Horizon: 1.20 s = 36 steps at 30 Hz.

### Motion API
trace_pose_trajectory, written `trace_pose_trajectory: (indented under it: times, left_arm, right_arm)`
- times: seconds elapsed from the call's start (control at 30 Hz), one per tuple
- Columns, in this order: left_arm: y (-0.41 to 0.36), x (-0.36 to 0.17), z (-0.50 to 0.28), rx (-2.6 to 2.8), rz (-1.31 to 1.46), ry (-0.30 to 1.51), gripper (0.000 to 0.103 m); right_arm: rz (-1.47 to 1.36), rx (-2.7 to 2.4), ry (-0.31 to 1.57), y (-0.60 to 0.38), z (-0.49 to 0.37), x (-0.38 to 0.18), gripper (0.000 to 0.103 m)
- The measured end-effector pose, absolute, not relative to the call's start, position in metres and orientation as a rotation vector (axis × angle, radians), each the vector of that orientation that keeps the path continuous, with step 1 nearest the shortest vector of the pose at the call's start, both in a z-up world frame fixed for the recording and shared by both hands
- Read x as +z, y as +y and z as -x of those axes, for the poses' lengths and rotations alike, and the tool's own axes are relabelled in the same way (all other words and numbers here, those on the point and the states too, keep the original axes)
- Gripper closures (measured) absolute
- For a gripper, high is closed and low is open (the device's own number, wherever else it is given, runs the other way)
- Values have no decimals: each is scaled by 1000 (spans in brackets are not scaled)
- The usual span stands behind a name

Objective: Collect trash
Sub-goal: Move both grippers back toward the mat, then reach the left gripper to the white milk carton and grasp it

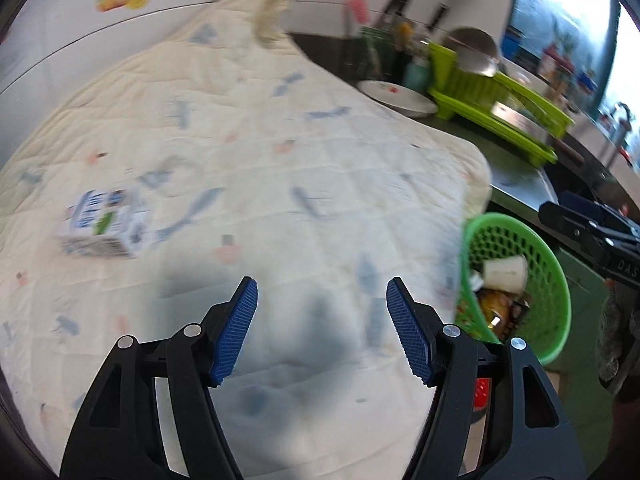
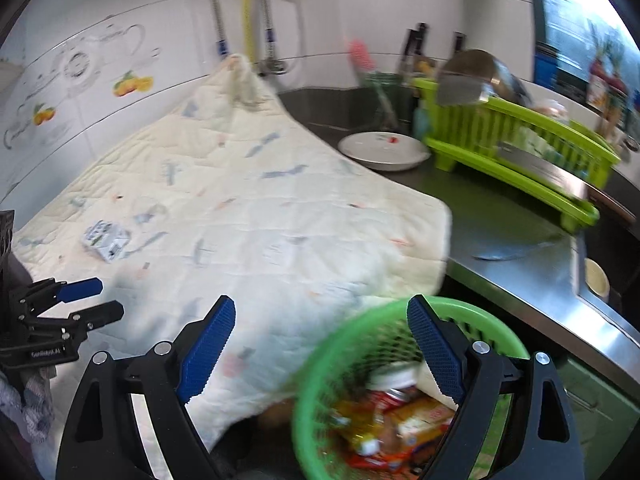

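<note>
A small white and blue carton (image 1: pixel 104 226) (image 2: pixel 106 240) lies on its side on the cream quilted cloth (image 1: pixel 280 140) (image 2: pixel 248 200), at its left part. A green mesh basket (image 1: pixel 556 300) (image 2: pixel 344 332) sits below the cloth's front right corner, holding a paper cup (image 1: pixel 505 274), wrappers and boxes (image 2: pixel 420 420). My left gripper (image 1: pixel 321 292) (image 2: pixel 98 300) is open over the cloth, nothing between its blue pads. My right gripper (image 2: pixel 321 312) (image 1: pixel 580 224) is open above the basket's rim and the cloth's edge, holding nothing.
Right of the cloth, a dark counter carries a white plate (image 2: pixel 380 150), a lime dish rack (image 2: pixel 512 148) with a steel pot (image 2: pixel 476 72), and utensils behind. A steel sink edge (image 2: pixel 560 280) lies further right. Tiled wall and pipes stand at the back.
</note>
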<state>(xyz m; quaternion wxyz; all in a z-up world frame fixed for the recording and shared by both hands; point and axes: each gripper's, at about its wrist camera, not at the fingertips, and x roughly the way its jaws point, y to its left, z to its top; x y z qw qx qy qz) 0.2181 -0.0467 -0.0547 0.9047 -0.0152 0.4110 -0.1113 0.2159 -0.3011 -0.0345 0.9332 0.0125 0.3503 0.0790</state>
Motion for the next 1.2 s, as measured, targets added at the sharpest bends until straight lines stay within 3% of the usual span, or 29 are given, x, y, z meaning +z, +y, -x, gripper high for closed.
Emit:
trace_pose_trajectory:
  times: [0.23,0.47,0.8,1.2]
  left_arm:
    - [14,-51,-226,-108,102,852,34]
    - [80,-46,-259,58,270,889,17]
    - [145,-70,-327,321,568,965,15]
    - [154,-91,-360,581,655,1014,11]
  right_arm:
    - [12,245,718,-247,-237,-31,18]
    - [21,318,732,-211,-259,-33,18]
    - [40,411,781,-179,-295,-55,17]
    - [70,469,825,-161,-330,-76,17]
